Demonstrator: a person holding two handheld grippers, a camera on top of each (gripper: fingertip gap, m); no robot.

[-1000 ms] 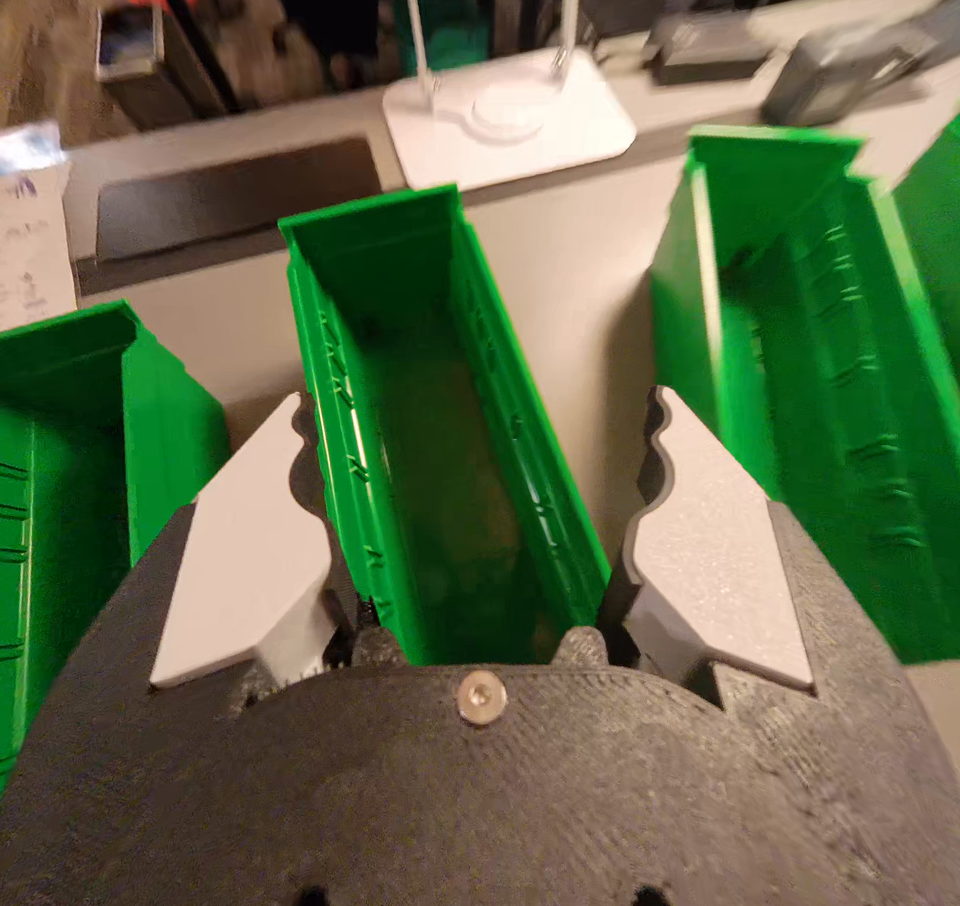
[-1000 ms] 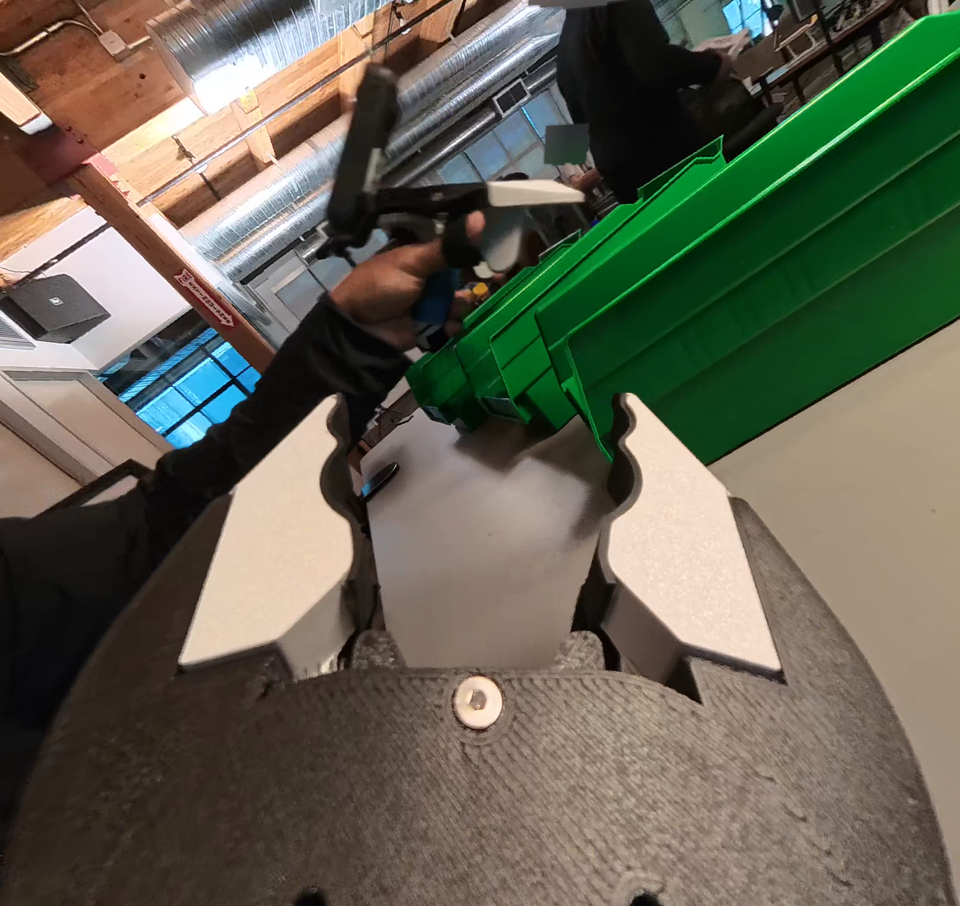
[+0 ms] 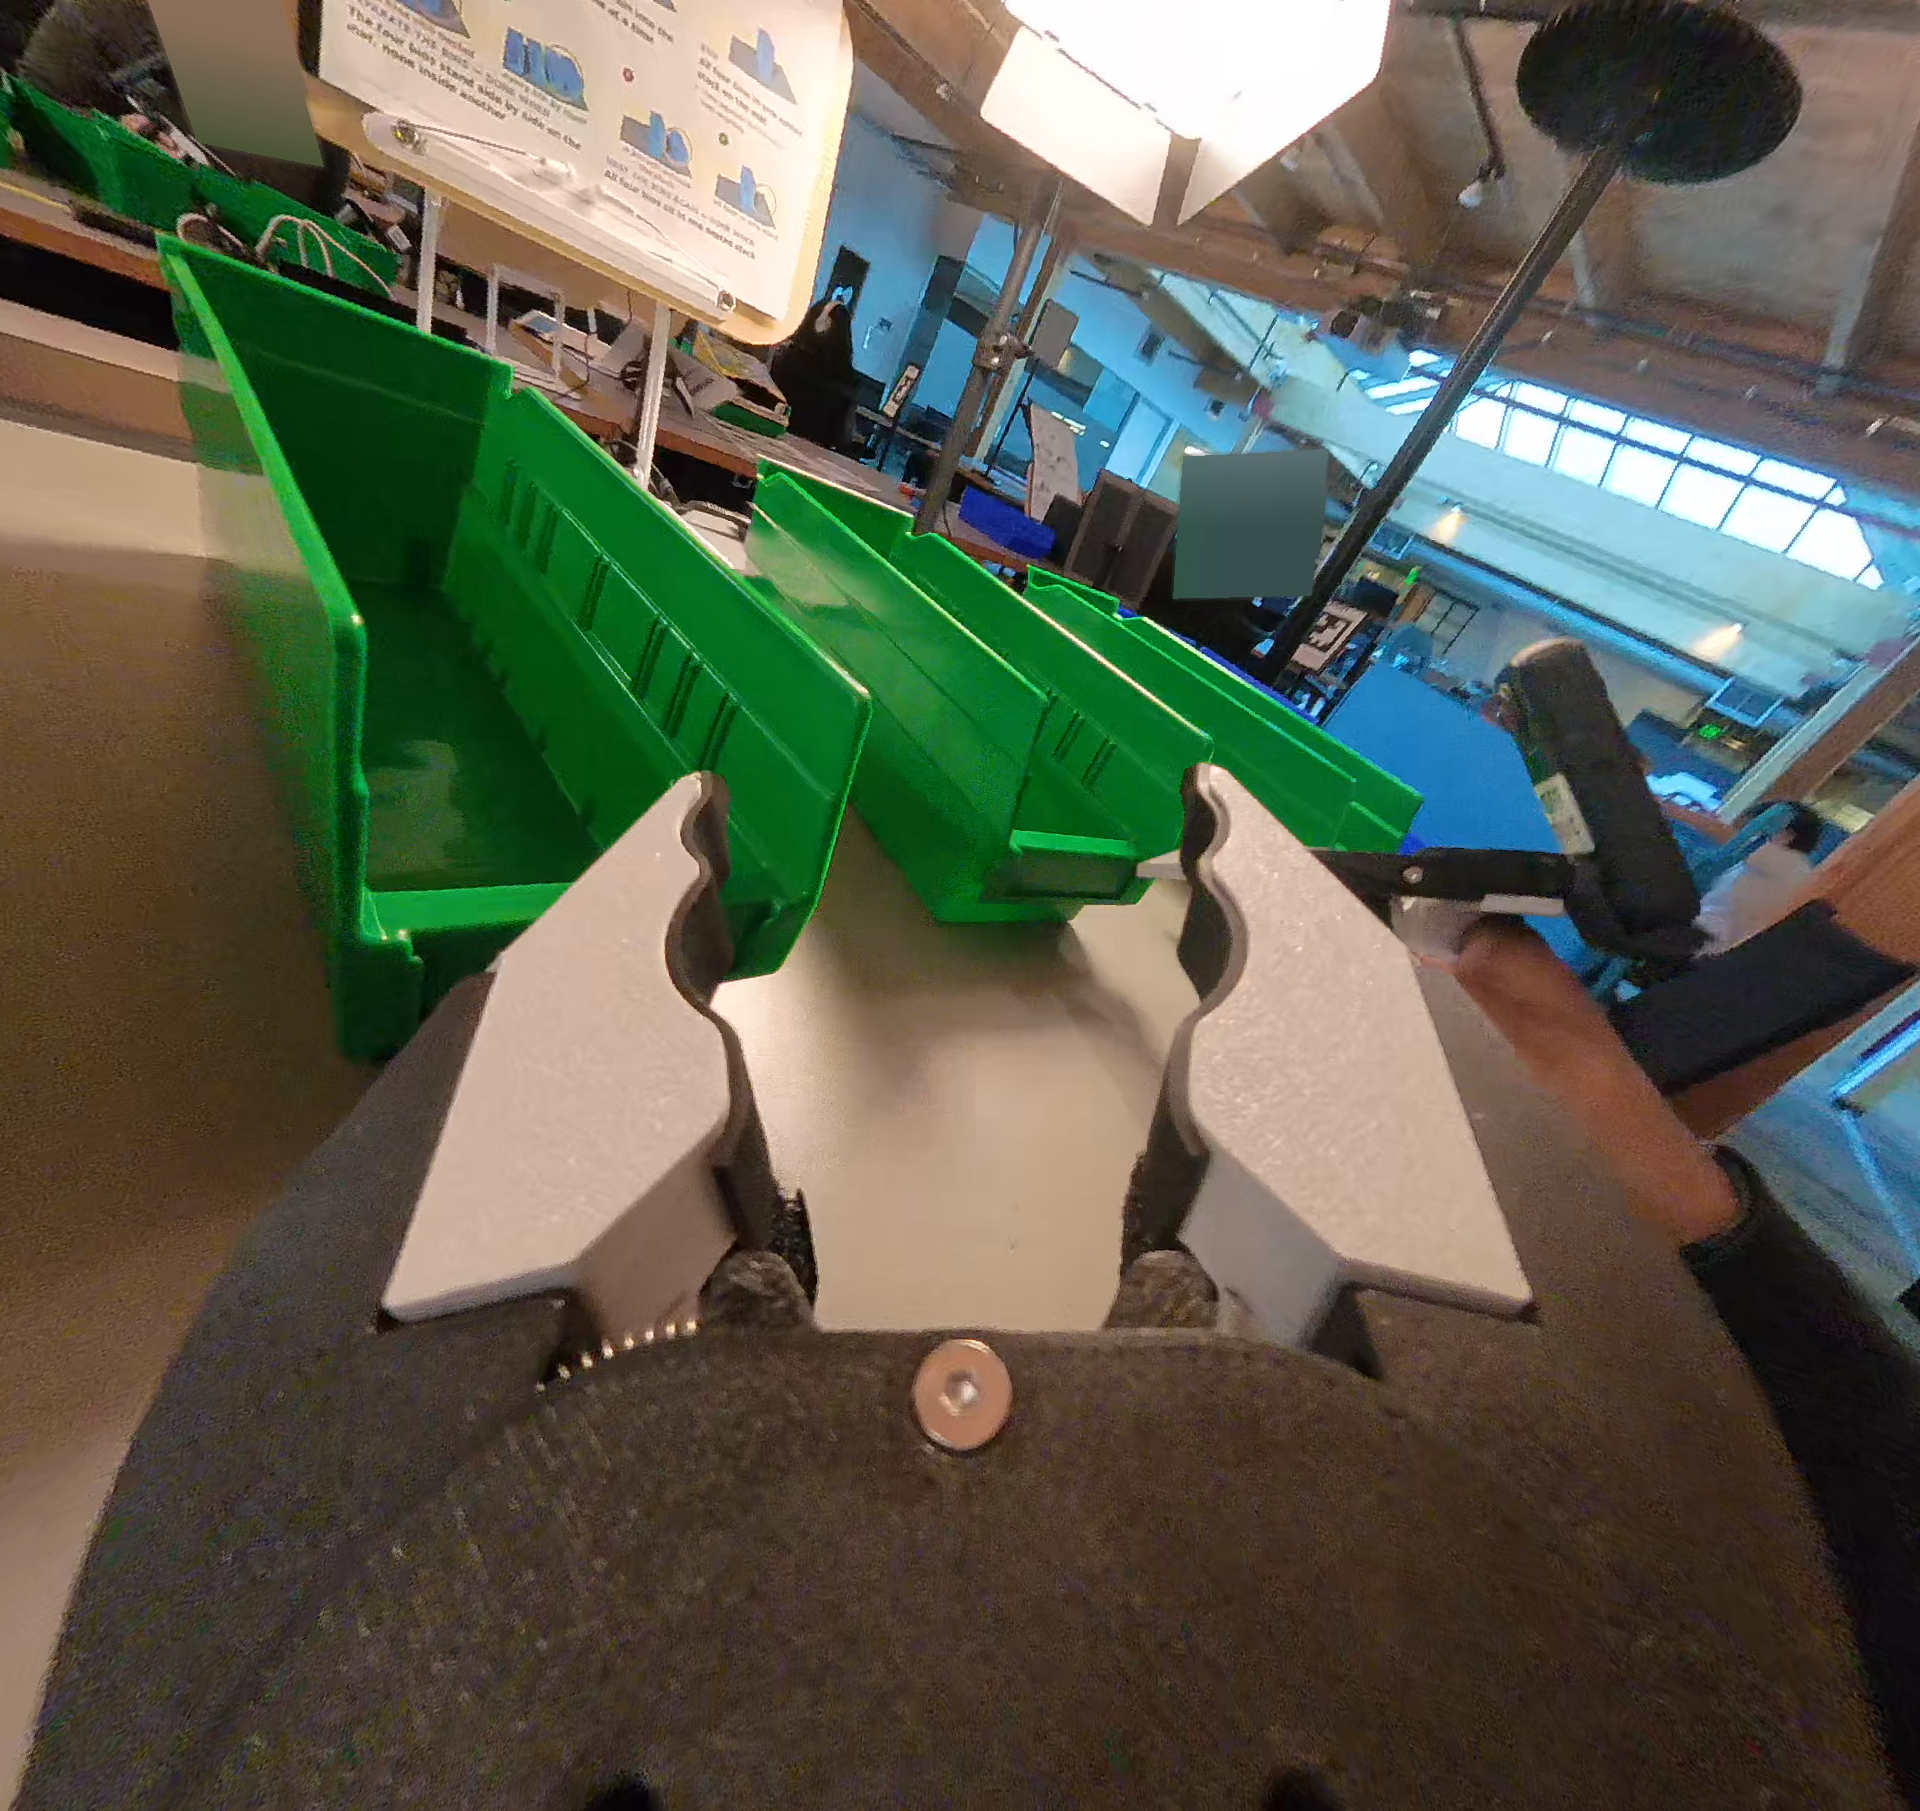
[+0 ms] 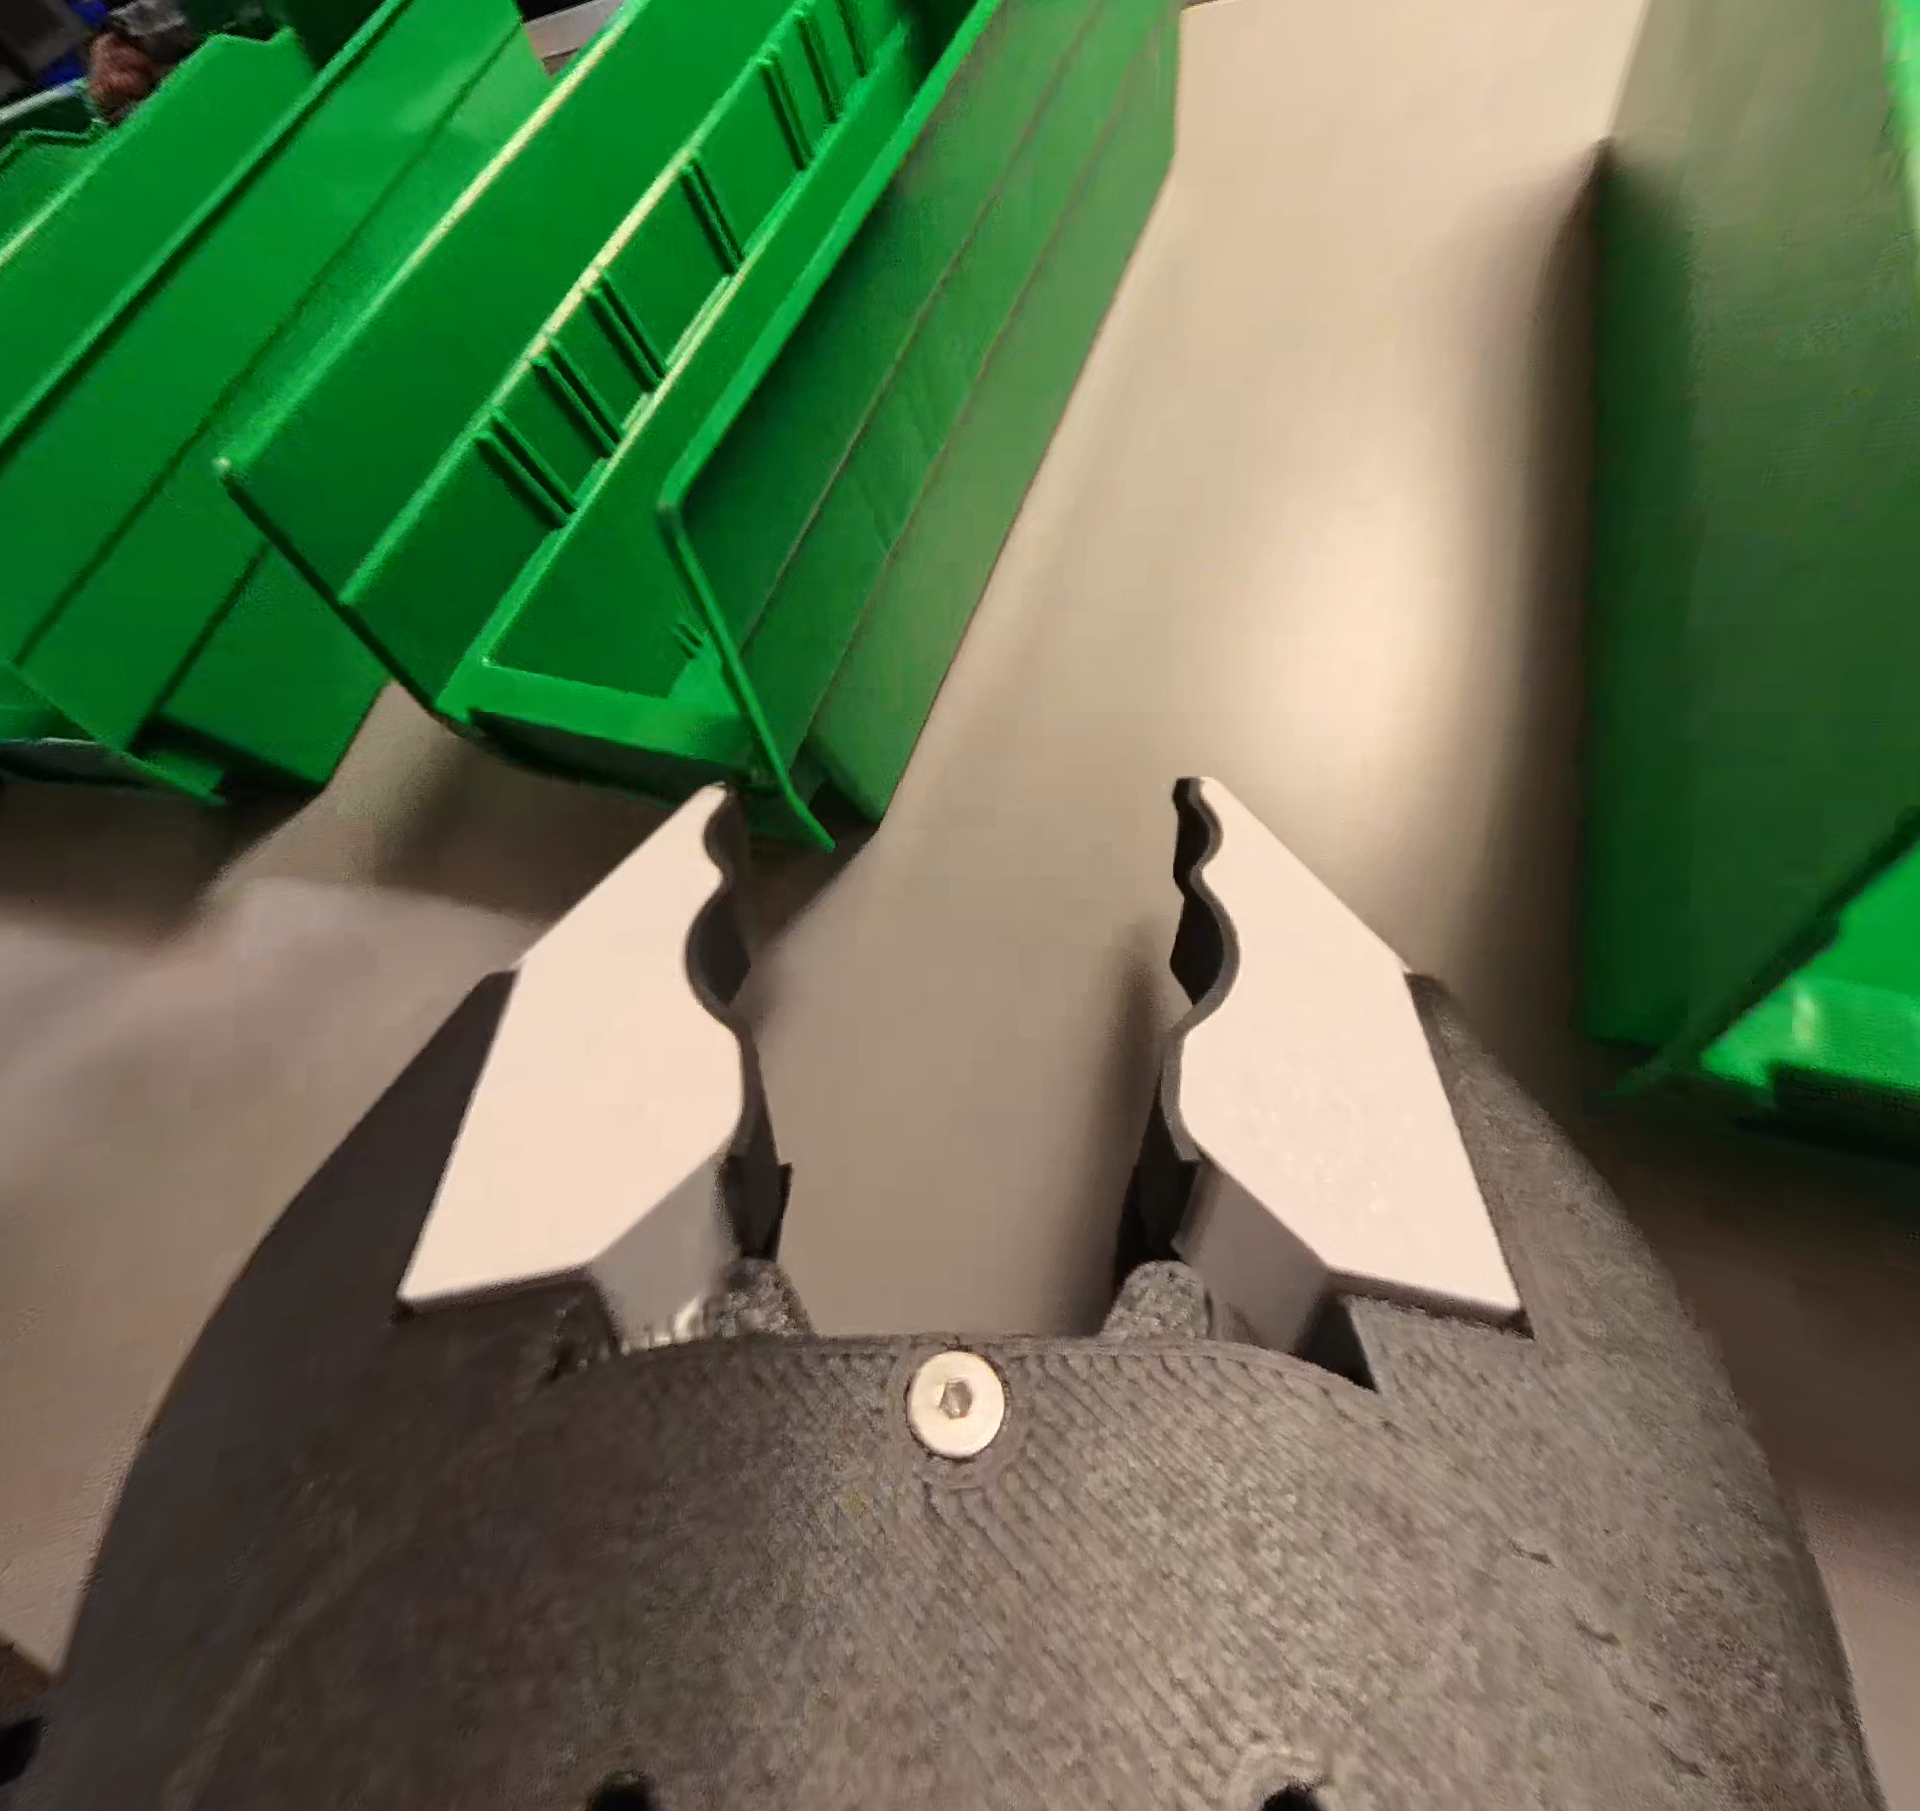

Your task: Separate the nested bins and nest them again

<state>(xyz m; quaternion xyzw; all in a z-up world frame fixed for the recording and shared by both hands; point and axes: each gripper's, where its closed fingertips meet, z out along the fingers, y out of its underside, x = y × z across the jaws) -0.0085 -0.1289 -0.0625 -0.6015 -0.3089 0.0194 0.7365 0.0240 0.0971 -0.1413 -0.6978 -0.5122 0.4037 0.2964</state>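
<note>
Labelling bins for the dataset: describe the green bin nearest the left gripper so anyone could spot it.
In the left wrist view, start at the instruction board on its stand. Directly below it, a row of green bins lies side by side on the grey table. Take the leftmost bin: it looks the largest, and its empty floor and ribbed inner wall show.

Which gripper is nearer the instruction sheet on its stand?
Left. The left gripper faces the instruction sheet across the nearest green bin; the right gripper is off to its right, farther along the row.
</note>
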